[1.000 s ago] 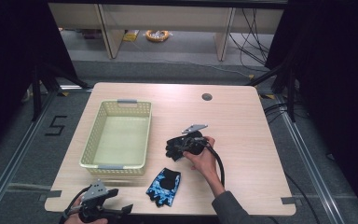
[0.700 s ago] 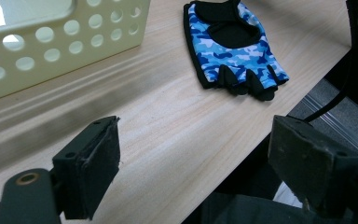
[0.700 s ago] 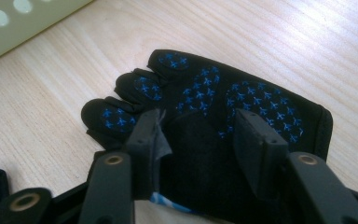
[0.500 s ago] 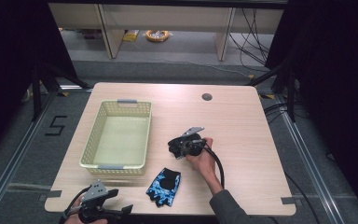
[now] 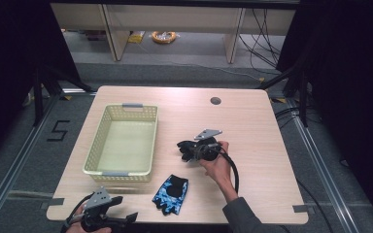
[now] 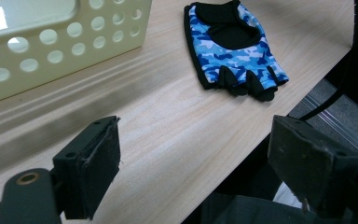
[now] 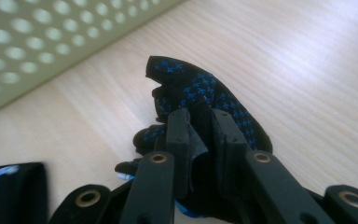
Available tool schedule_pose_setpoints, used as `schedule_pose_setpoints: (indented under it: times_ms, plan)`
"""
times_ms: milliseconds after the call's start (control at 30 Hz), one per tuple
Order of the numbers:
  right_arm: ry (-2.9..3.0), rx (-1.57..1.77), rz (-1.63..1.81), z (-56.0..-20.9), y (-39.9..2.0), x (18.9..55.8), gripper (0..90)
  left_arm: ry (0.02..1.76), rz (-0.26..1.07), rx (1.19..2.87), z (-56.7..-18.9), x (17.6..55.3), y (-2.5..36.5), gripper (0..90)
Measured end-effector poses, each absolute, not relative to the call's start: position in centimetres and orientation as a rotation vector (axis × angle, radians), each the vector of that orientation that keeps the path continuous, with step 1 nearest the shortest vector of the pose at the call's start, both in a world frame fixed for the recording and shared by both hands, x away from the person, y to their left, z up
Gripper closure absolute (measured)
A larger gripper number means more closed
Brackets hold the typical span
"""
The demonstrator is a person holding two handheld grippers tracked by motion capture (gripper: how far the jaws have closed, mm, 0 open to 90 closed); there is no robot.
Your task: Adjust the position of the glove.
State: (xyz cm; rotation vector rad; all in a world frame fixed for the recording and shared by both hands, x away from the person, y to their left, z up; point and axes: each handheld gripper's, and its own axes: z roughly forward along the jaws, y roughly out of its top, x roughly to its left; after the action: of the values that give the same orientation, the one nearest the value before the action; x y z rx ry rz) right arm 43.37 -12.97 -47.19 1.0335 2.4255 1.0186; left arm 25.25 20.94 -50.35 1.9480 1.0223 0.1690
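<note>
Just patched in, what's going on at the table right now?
A person is working with a gripper in each hand. The right gripper has just closed its jaws on a black glove with blue dots on the table, right of the cream basket. The left gripper waits open at the table's near edge. A second glove, in blue camouflage, lies flat just past the basket's near right corner.
</note>
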Motion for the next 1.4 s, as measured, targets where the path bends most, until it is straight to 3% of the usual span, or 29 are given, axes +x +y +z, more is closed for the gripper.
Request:
schedule_pose_setpoints:
  times_ms: [567,933,1400]
  plan:
    - [2.405,0.948,1.158,-44.4,-16.6,36.6,79.0,1.016,0.171,1.952,-50.3,25.3,21.0,16.3]
    - [2.472,0.935,1.187,-45.7,-18.0,31.5,78.6,1.025,0.174,1.953,-50.3,25.3,21.1,16.3]
    - [2.548,0.922,1.059,-47.9,-17.3,29.5,77.2,1.024,0.173,1.954,-50.3,25.3,21.0,16.3]
